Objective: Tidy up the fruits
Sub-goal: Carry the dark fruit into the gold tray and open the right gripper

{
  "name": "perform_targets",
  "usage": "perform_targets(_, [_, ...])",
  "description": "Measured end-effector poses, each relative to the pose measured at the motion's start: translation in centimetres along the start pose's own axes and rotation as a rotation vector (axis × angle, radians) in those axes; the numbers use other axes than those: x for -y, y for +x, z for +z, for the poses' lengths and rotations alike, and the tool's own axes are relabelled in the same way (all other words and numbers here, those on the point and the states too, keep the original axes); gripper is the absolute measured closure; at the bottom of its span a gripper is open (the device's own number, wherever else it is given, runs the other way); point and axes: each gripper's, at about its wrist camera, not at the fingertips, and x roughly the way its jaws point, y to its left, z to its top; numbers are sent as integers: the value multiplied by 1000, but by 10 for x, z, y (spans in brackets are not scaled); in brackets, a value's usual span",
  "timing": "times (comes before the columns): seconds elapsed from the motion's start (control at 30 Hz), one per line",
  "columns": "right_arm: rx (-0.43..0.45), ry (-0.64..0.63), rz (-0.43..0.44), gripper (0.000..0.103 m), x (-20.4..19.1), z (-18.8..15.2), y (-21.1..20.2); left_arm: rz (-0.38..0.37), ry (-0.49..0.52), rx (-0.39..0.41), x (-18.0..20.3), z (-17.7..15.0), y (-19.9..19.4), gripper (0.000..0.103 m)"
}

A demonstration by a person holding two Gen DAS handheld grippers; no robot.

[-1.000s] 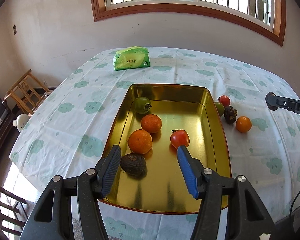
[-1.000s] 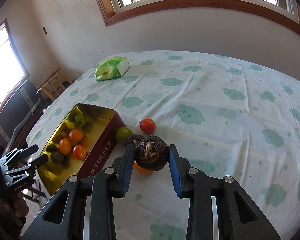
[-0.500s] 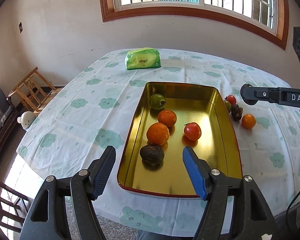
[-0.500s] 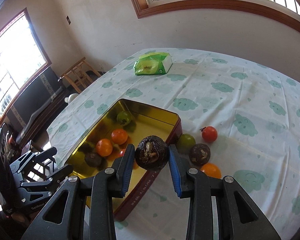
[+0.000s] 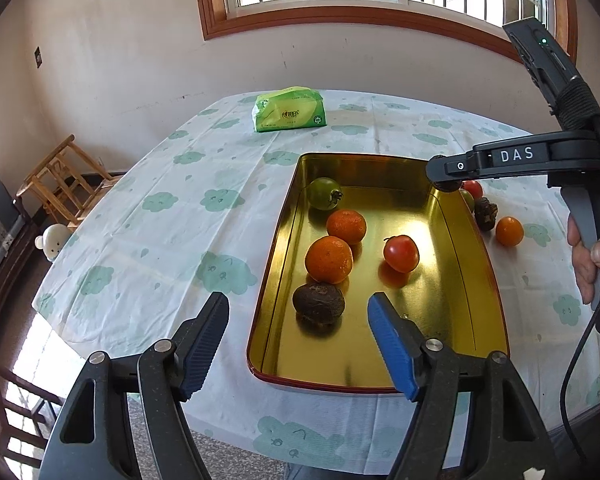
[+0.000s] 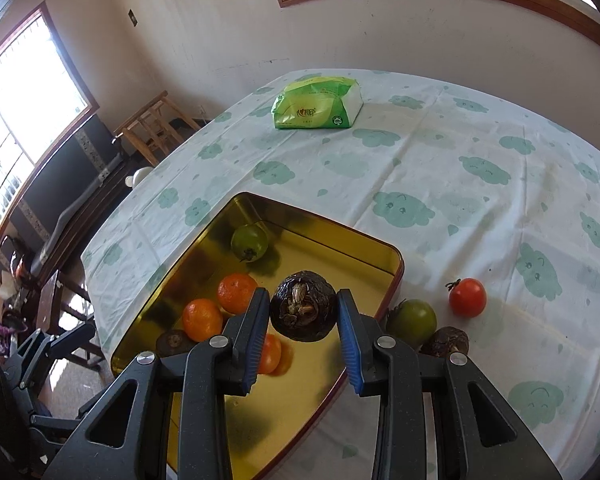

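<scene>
My right claw (image 6: 303, 312) grips a dark wrinkled round fruit (image 6: 303, 306) above the gold rectangular tin tray (image 6: 384, 254); next, lower and release. My left claw (image 5: 298, 326) is opening, empty, at the tray's near end.

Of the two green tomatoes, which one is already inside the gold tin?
The green tomato in the far corner of the gold tin is inside. The other green tomato lies on the tablecloth, just outside the tin's wall, beside a red tomato.
</scene>
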Motion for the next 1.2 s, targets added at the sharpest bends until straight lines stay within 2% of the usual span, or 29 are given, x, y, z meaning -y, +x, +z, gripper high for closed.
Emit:
perform_targets(0.63, [-82, -11, -33, 68, 0, 17, 53, 3, 14, -28, -3, -4, 17, 31])
perform_targets(1.03, [-102, -9, -39, 68, -2, 23, 69, 2, 18, -40, -6, -5, 24, 31])
perform_targets(1.2, [-105, -8, -40, 67, -2, 25, 73, 2, 21, -41, -5, -5, 25, 26])
